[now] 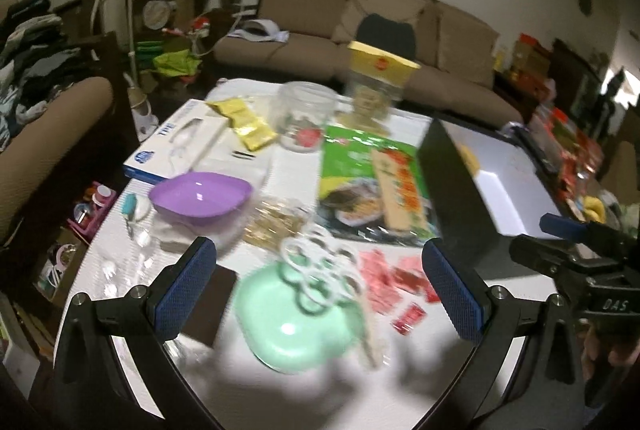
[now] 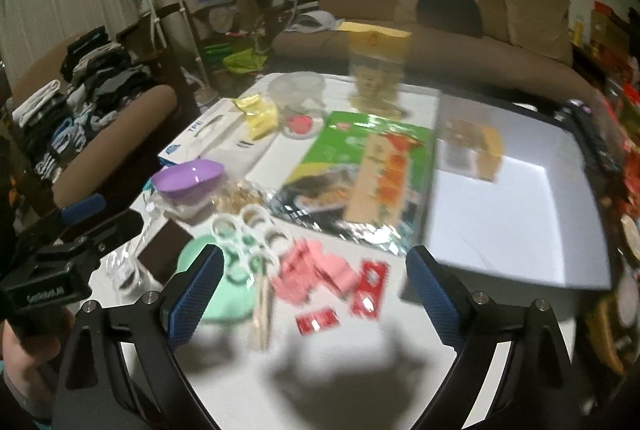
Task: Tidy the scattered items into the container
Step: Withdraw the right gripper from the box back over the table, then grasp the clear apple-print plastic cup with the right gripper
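Grippers left (image 1: 320, 290) and right (image 2: 316, 294) gape above table (image 2: 360, 370).

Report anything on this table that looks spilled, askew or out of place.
Red packets and pink packets lie loose and crooked on the table, outside the white container. White rings sprawl half over the green dish. Nothing looks broken.

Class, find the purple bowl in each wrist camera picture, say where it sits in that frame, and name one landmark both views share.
Left wrist view: the purple bowl sits left of centre, in front of the blue and white box.
Right wrist view: the purple bowl sits further left, at mid-height, again by that box.
Shared landmark: the green snack packet, lying to the bowl's right in both.
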